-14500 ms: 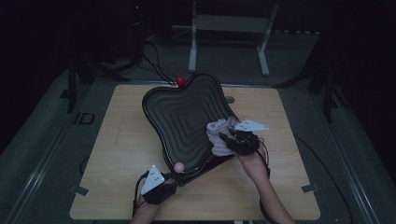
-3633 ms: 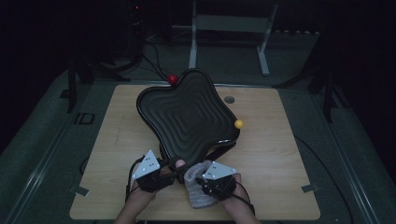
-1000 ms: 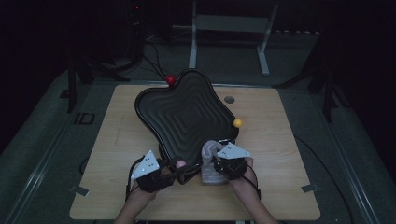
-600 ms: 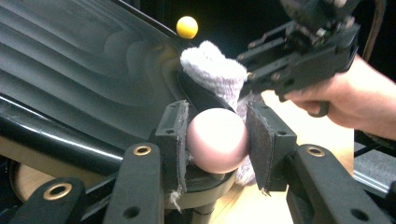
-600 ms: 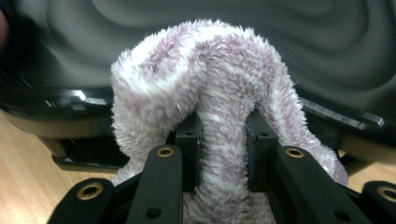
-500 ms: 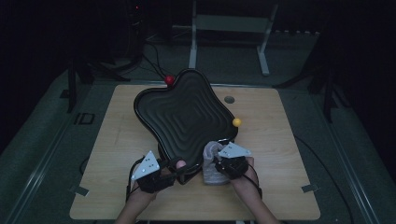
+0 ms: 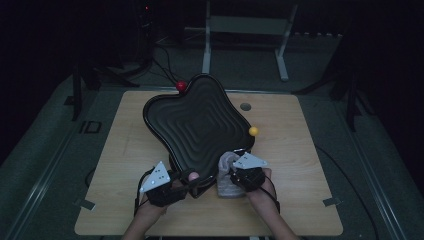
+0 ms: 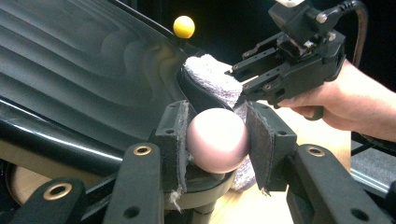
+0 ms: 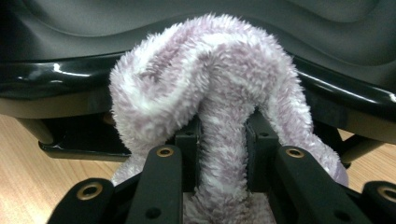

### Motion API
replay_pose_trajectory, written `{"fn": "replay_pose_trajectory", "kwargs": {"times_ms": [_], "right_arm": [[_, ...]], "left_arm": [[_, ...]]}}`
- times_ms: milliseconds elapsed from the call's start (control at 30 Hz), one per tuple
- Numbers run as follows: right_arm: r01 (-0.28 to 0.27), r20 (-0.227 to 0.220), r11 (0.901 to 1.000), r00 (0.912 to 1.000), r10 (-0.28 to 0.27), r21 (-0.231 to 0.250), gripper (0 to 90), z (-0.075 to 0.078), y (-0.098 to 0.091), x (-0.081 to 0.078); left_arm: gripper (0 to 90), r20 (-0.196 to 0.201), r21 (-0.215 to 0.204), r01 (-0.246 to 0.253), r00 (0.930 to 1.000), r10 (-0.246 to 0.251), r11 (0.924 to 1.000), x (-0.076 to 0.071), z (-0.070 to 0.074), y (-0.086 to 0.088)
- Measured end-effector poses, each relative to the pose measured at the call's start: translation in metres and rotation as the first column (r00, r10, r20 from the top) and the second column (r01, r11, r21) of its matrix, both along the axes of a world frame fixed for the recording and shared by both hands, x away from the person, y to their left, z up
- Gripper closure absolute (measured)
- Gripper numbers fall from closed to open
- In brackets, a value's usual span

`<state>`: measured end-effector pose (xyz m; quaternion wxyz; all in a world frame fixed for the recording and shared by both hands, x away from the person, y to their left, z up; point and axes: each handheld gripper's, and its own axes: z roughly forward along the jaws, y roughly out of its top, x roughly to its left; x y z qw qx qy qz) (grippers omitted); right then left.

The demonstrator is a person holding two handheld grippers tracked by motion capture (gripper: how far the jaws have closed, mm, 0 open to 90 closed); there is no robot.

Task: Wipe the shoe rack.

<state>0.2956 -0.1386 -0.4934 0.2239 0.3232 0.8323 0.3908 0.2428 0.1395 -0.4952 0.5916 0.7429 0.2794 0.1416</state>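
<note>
A black wavy tray point(image 7: 195, 120) with lobed corners lies tilted on the wooden table. Its corners carry ball knobs: a red ball point(image 7: 181, 86) at the far end, a yellow ball point(image 7: 253, 131) on the right and a pink ball point(image 7: 193, 176) at the near end. My left gripper point(image 7: 187, 180) is shut on the pink ball point(image 8: 212, 144), its pads against both sides. My right gripper point(image 7: 235, 172) is shut on a fluffy purple-white cloth point(image 9: 205, 65), which drapes over the tray's near rim point(image 9: 56, 74). In the left gripper view the cloth point(image 8: 210, 77) lies on the rim just beyond the pink ball.
The wooden table point(image 7: 300, 165) has bare room to the left and right of the tray. A small round hole point(image 7: 245, 106) sits in the tabletop near the far right. Dark floor, cables and a metal stand point(image 7: 245, 30) lie beyond the table.
Within the last second nothing visibly moved. Since 3.6 s ago the right gripper has carried the cloth from the table's front up onto the tray's near rim.
</note>
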Motion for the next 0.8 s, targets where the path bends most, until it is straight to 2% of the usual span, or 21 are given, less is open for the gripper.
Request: {"fn": "replay_pose_trajectory", "kwargs": {"times_ms": [67, 133, 200, 267, 333, 367, 433, 500, 633, 733, 800], "right_arm": [[-0.001, 0.001, 0.9999, 1.0, 0.001, 0.01, 71.8, 0.005, -0.002, 0.0], [0.013, 0.045, 0.9978, 0.9989, -0.016, 0.064, 71.7, 0.022, -0.008, -0.002], [0.027, 0.08, 0.9964, 0.9962, -0.033, 0.081, 71.6, 0.028, -0.01, -0.002], [0.027, 0.08, 0.997, 0.9962, -0.032, 0.073, 71.6, 0.027, -0.009, 0.0], [0.032, 0.074, 0.9975, 0.9966, -0.036, 0.063, 71.7, 0.014, -0.006, 0.005], [0.034, 0.069, 0.9979, 0.9969, -0.038, 0.055, 71.8, 0.013, -0.004, 0.005], [0.028, 0.057, 0.999, 0.998, -0.03, 0.034, 71.8, 0.009, -0.002, 0.005], [0.027, 0.031, 0.9989, 0.9991, -0.028, 0.039, 71.7, 0.003, -0.003, 0.006], [0.025, 0.005, 0.9995, 0.9997, -0.025, 0.02, 71.6, -0.005, -0.004, 0.009], [0.021, -0.01, 0.9997, 0.9997, -0.021, 0.013, 71.6, -0.003, -0.007, 0.008], [0.023, 0.016, 0.9994, 0.9996, -0.024, 0.024, 71.6, 0.007, -0.01, 0.005]], "left_arm": [[60.6, -0.001, -0.001, 0.001, 1.0, -0.001, 1.0, 0.0, 0.0, 0.0], [60.6, -0.001, -0.002, 0.005, 1.0, -0.005, 1.0, 0.0, 0.0, 0.0], [60.6, 0.001, 0.0, 0.009, 1.0, -0.009, 1.0, -0.001, 0.0, 0.0], [60.6, 0.002, -0.001, 0.009, 1.0, -0.009, 1.0, -0.001, 0.0, 0.0], [60.6, 0.002, 0.001, 0.007, 1.0, -0.007, 1.0, -0.001, 0.0, -0.001], [60.6, 0.004, 0.003, 0.007, 1.0, -0.007, 1.0, -0.001, 0.0, -0.001], [60.6, 0.002, 0.002, 0.009, 1.0, -0.009, 1.0, -0.001, 0.0, -0.001], [60.6, 0.005, 0.001, 0.008, 1.0, -0.009, 1.0, -0.001, 0.0, -0.001], [60.5, 0.004, 0.0, 0.009, 1.0, -0.009, 1.0, -0.001, 0.0, -0.002], [60.5, 0.003, 0.002, 0.009, 1.0, -0.009, 1.0, -0.001, 0.0, -0.002], [60.5, 0.0, 0.002, 0.012, 0.9999, -0.012, 0.9999, -0.001, 0.0, -0.001]]}}
